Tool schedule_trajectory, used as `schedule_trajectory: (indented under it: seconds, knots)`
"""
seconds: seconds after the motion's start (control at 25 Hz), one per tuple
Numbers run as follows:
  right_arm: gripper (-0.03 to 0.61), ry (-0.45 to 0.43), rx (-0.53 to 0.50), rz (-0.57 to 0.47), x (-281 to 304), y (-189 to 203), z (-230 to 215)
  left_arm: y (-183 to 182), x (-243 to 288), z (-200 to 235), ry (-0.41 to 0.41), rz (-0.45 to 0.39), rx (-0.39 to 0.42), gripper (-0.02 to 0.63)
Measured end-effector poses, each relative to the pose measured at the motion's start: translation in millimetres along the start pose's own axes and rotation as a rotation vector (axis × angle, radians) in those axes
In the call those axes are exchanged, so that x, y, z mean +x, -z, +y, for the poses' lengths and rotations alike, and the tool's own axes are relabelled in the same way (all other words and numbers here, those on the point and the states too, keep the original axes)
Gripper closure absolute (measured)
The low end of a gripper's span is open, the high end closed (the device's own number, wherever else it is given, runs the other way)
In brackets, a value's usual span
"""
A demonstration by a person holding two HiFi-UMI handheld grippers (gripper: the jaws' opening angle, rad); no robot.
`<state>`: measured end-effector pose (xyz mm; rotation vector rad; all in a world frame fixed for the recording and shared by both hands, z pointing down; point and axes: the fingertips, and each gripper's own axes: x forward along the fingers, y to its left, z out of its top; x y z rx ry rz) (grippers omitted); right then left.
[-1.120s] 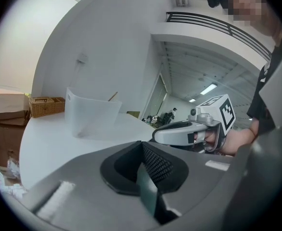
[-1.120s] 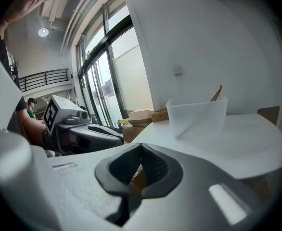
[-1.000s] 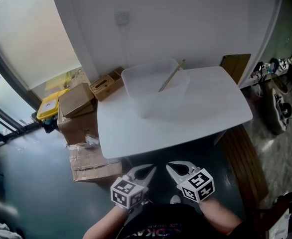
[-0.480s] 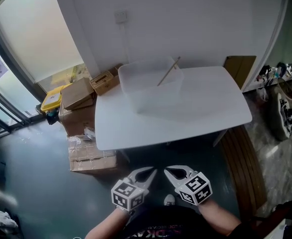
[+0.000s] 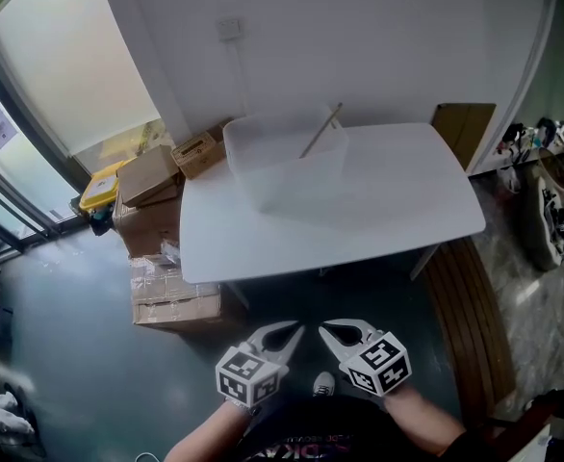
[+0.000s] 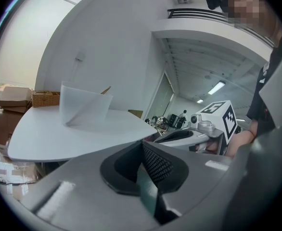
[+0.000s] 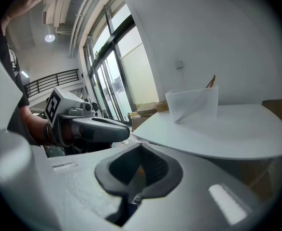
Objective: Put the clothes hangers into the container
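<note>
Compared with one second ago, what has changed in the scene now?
Only the head camera shifted a little, so the table sits slightly differently in the view. Nothing was taken hold of or let go. The left gripper and the right gripper stay shut and empty, near the person's body; the hanger still leans in the container.
</note>
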<state>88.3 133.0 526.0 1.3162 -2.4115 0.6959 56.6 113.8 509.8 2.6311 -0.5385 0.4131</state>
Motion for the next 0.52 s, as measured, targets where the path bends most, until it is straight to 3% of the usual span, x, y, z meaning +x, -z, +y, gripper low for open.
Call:
schedule_trajectory:
  seconds: [0.52]
  knots:
    - [0.577, 0.007, -0.004, -0.013, -8.6, -3.9, -2.1, -5.6, -0.1, -9.1, 0.001, -0.011, 0.015, 0.609]
